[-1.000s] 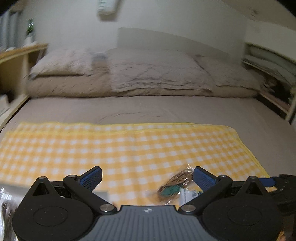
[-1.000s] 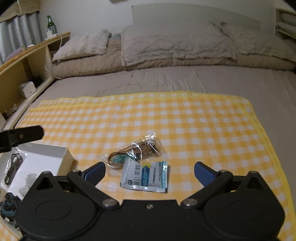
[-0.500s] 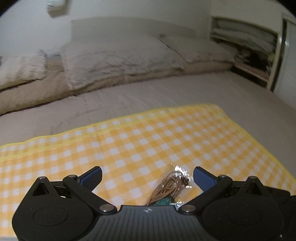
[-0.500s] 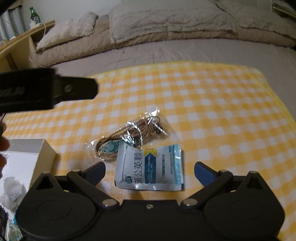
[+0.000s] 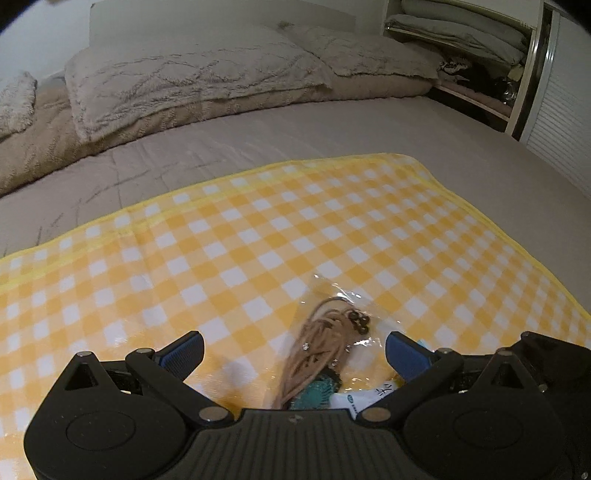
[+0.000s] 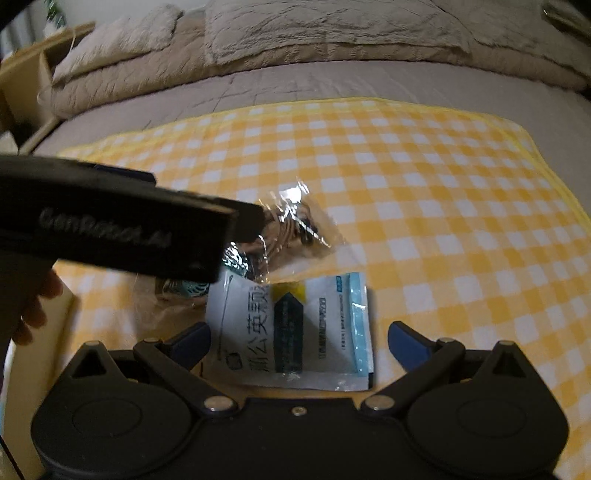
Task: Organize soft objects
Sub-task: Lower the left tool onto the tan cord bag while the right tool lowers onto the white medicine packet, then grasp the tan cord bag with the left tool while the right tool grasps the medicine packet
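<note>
Clear plastic bag [image 5: 332, 332] holding tan cords

Beige pillows [image 5: 192, 77] line the bed's head, folded bedding [image 5: 461, 29] on a shelf beside them.

A clear plastic bag [image 5: 334, 332] lies flat on the yellow-and-white checked cloth [image 5: 258, 236] — crinkled, glinting where light catches its folds; inside it sit coiled tan cords, a few small dark beads at one end and a teal fringed piece at the other; it lies aslant, one corner pointing toward the pillows. Just beside it, its upper left corner tucked against the bag's teal end, lies a flat sachet [image 6: 295, 328] — white and pale blue with a dark panel, a yellow patch and large printed characters; it rests face up, sealed edges showing, its long sides roughly square to the right wrist view.
</note>
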Tool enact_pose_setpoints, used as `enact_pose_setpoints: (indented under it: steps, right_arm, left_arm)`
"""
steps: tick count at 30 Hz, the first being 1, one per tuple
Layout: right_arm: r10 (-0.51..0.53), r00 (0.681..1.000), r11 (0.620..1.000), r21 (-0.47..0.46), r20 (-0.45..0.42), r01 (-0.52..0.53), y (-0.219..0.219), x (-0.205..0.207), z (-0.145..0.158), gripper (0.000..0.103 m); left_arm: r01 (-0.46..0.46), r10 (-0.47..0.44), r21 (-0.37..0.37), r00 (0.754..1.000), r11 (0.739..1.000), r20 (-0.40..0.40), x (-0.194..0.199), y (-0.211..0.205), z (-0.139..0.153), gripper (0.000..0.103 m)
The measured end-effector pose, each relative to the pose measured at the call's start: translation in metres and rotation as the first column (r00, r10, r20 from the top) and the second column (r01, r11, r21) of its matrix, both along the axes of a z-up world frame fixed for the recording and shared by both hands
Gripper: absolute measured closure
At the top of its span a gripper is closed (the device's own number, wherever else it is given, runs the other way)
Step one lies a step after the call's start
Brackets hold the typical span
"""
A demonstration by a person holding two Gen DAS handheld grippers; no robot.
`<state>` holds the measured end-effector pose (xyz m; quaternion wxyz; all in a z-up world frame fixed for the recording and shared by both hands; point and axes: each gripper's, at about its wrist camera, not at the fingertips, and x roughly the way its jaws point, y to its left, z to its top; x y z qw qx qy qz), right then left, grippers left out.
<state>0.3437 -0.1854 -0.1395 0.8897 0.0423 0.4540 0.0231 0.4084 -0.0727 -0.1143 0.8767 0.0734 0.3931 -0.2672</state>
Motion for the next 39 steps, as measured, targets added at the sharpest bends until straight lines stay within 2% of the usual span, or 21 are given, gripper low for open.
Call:
enact_pose_setpoints:
  steps: [3,5,8,12,13,16,20,24,27,29,31,35,39]
  right_arm:
    - [0.024,1.000,1.000,-0.015,0.007,-0.024,0.001,0.000,-0.001,0.002]
    - [0.046,0.999,0.999,-0.023,0.010,-0.046,-0.001,-0.003,0.001,0.013]
    - [0.101,0.995,0.995,-0.028,0.018,-0.101,-0.005,-0.008,0.005,0.022]
    - [0.151,0.989,0.989,0.005,0.007,-0.151,-0.019,-0.016,0.010,0.029]
    - [0.165,0.986,0.986,0.005,0.005,-0.165,-0.023,-0.018,0.012,0.035]
    - [0.206,0.979,0.978,0.018,-0.010,-0.206,-0.036,-0.024,0.016,0.036]
    - [0.217,0.976,0.976,-0.013,-0.024,-0.217,-0.052,-0.035,0.019,0.036]
    - [0.177,0.984,0.983,-0.042,-0.032,-0.178,-0.069,-0.036,0.020,0.033]
    - [0.153,0.988,0.986,-0.060,-0.035,-0.155,-0.076,-0.038,0.021,0.015]
    - [0.147,0.989,0.987,-0.067,-0.034,-0.149,-0.078,-0.040,0.023,0.005]
    - [0.142,0.989,0.989,-0.047,-0.034,-0.143,-0.077,-0.042,0.024,0.000]
    - [0.094,0.993,0.996,0.014,-0.076,-0.093,-0.074,-0.039,0.023,0.000]
    - [0.040,0.995,0.999,0.011,-0.089,-0.039,-0.067,-0.029,0.021,0.000]
  left_arm:
    - [0.015,-0.015,-0.005,1.000,1.000,-0.003,0.000,-0.002,-0.001,0.000]
    - [0.022,-0.022,-0.014,1.000,1.000,-0.009,-0.002,-0.003,-0.001,0.001]
    - [0.032,-0.032,-0.021,0.999,0.999,-0.013,-0.003,-0.005,-0.001,0.001]
    - [0.056,-0.056,0.003,0.998,0.998,-0.009,-0.007,-0.013,-0.003,0.001]
    - [0.063,-0.063,0.013,0.998,0.998,-0.008,-0.008,-0.015,-0.004,0.001]
    - [0.070,-0.070,0.047,0.998,0.996,-0.004,-0.010,-0.020,-0.009,0.001]
    - [0.051,-0.051,0.070,0.999,0.996,-0.013,-0.008,-0.023,-0.014,0.007]
    - [0.072,-0.070,0.096,0.997,0.993,-0.021,-0.010,-0.030,-0.019,0.007]
    - [0.096,-0.094,0.119,0.995,0.988,-0.022,-0.014,-0.035,-0.023,0.010]
    - [0.105,-0.101,0.134,0.994,0.985,-0.038,-0.014,-0.037,-0.025,0.021]
    - [0.104,-0.094,0.147,0.993,0.984,-0.075,-0.013,-0.037,-0.027,0.028]
    - [0.076,-0.055,0.128,0.986,0.989,-0.159,-0.006,-0.030,-0.021,0.038]
    - [0.073,-0.048,0.146,0.985,0.987,-0.165,-0.008,-0.028,-0.022,0.039]
